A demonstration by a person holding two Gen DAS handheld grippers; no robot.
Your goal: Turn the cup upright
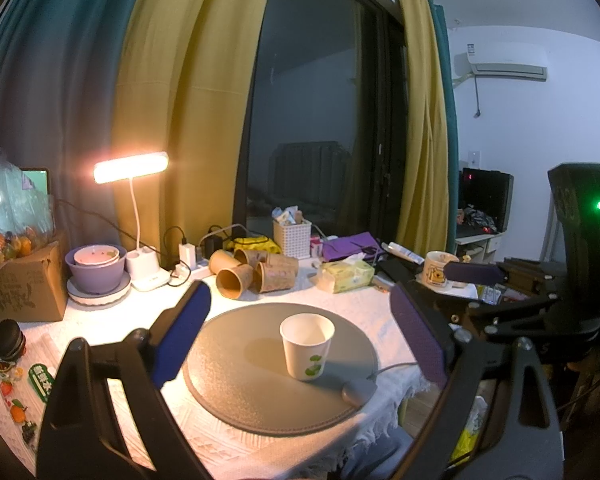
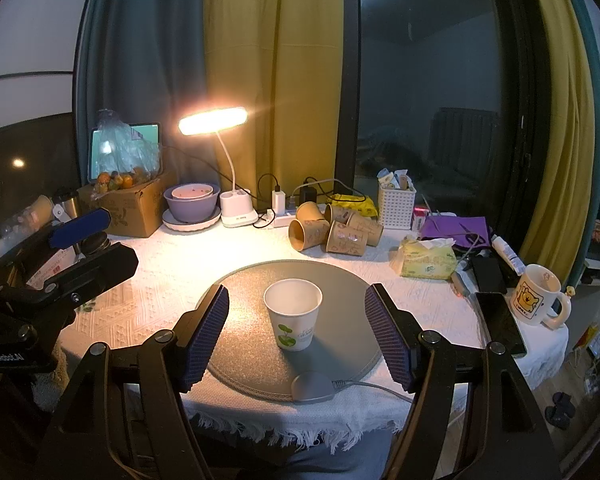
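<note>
A white paper cup [image 1: 307,346] with a green leaf print stands upright, mouth up, on a round grey mat [image 1: 240,380]. It also shows in the right wrist view [image 2: 293,313] on the mat [image 2: 340,280]. My left gripper [image 1: 300,320] is open and empty, with its blue pads wide on either side of the cup and nearer to me. My right gripper [image 2: 297,320] is open and empty, with the cup between and just beyond its fingertips, untouched. The right gripper also shows at the right of the left wrist view [image 1: 476,273].
Several brown paper cups [image 2: 334,229] lie on their sides behind the mat. A lit desk lamp [image 2: 214,121], a purple bowl [image 2: 192,204], a cardboard box [image 2: 130,208], a tissue pack [image 2: 428,259], a phone [image 2: 500,322] and a cartoon mug [image 2: 538,295] crowd the table. The fringed table edge [image 2: 284,428] is near me.
</note>
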